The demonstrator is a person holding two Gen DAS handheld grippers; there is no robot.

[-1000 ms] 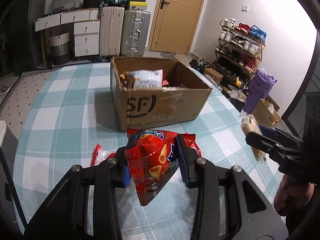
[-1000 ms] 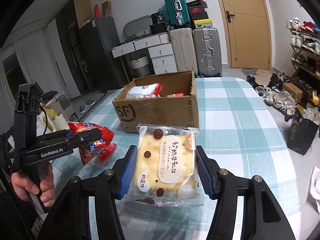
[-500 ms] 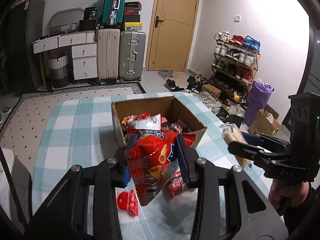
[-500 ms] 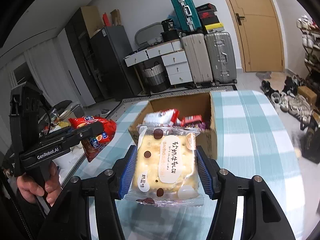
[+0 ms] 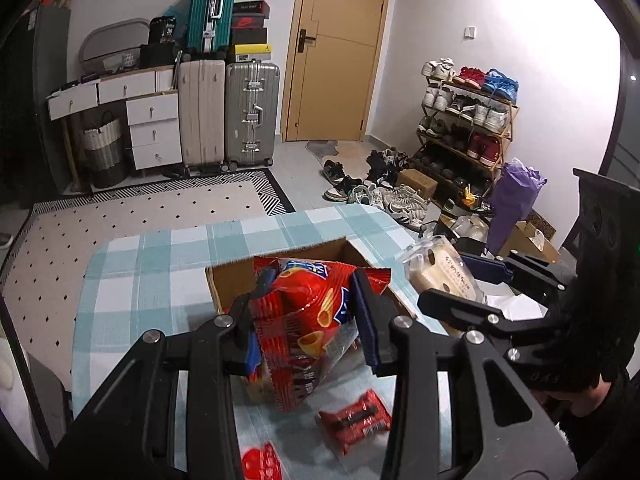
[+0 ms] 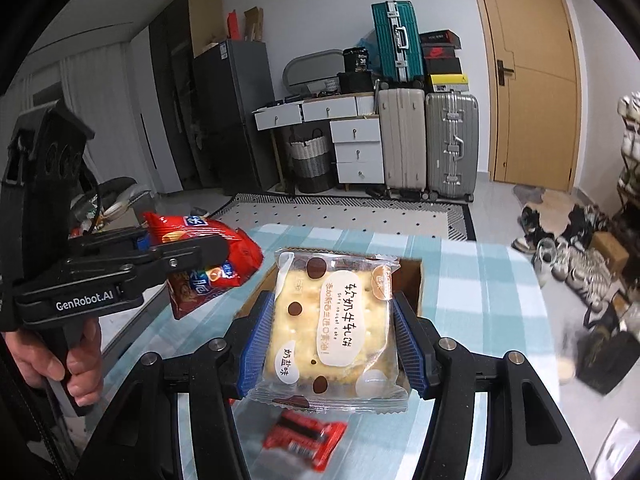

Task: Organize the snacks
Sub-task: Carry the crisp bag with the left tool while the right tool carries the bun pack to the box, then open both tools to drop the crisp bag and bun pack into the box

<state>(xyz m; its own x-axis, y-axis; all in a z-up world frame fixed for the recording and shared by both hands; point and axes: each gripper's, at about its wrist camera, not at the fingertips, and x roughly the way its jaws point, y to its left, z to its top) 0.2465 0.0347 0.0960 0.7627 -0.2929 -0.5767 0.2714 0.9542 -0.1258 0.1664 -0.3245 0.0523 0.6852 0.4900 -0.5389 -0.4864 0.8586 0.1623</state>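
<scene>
left gripper [image 5: 310, 312]: fingers clamped on a red chip bag [image 5: 308, 320], pads pressing both sides; bag hangs crumpled between them, above the cardboard box [image 5: 224, 284].
right gripper [image 6: 330, 334]: fingers closed on a clear-wrapped cracker cake pack [image 6: 334, 324], blue pads flat against its two edges, pack held upright facing the camera.
cardboard box: open top, sits on the checked tabletop [image 5: 160, 268]; mostly hidden behind the two held snacks, contents not readable.
loose snacks: small red packet [image 5: 354, 420] lies flat on the tabletop, below and in front of both grippers; another red packet [image 5: 260, 460] at the near edge, partly cut off.
hands: a hand [image 6: 68, 356] grips the left gripper's handle; both grippers side by side, near each other.
room: suitcases [image 5: 228, 116] and a wooden door [image 5: 340, 52] along the far wall.
</scene>
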